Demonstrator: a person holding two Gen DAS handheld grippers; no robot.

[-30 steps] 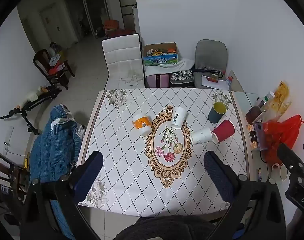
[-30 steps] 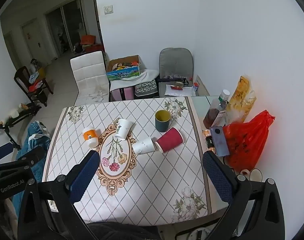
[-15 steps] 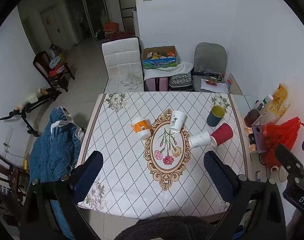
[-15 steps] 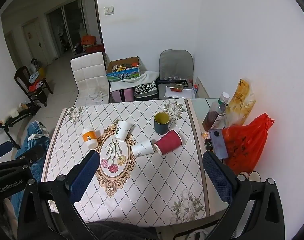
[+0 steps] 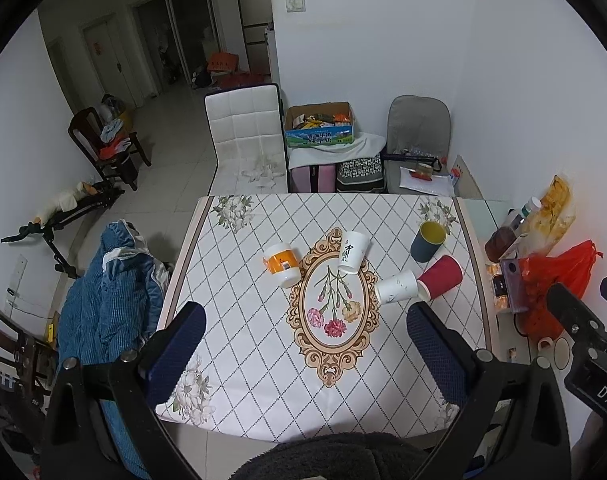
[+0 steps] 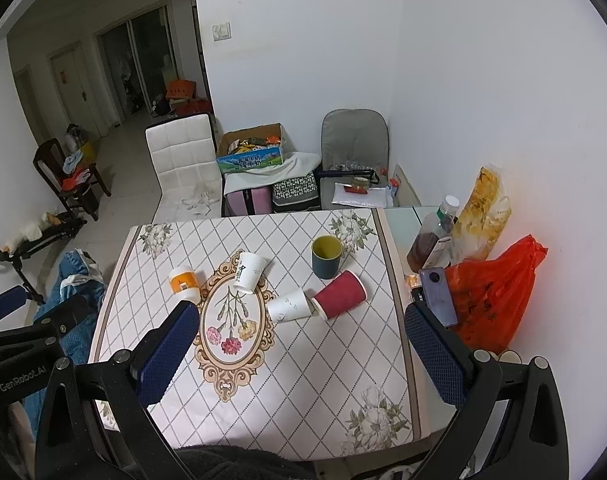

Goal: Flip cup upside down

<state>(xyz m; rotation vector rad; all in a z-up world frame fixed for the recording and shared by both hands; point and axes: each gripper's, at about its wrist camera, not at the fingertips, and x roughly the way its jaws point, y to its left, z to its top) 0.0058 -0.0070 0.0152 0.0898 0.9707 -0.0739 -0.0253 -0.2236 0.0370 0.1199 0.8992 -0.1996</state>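
Note:
Several cups sit on the table with the diamond-pattern cloth [image 5: 263, 360]. A dark blue cup with a yellow inside [image 5: 427, 241] [image 6: 326, 257] stands upright. A red cup [image 5: 441, 278] [image 6: 340, 294] and a white cup [image 5: 396, 288] [image 6: 288, 306] lie on their sides, mouths close together. A white cup with black writing [image 5: 353, 252] [image 6: 248, 272] is tilted, and an orange-and-white cup [image 5: 282, 265] [image 6: 184, 283] is mouth down. My left gripper [image 5: 303, 344] and right gripper [image 6: 301, 344] are both open and empty, high above the near part of the table.
A red plastic bag [image 6: 491, 292], a phone [image 6: 437, 296], bottles [image 6: 433, 236] and a snack bag [image 6: 481, 212] stand on the glass side table at the right. Chairs [image 5: 243, 140] and a cardboard box [image 5: 319, 128] stand behind the table. A blue jacket [image 5: 107, 304] lies at the left.
Both grippers have pulled up and back from the table, so the cups look smaller and farther away. The cups have not moved.

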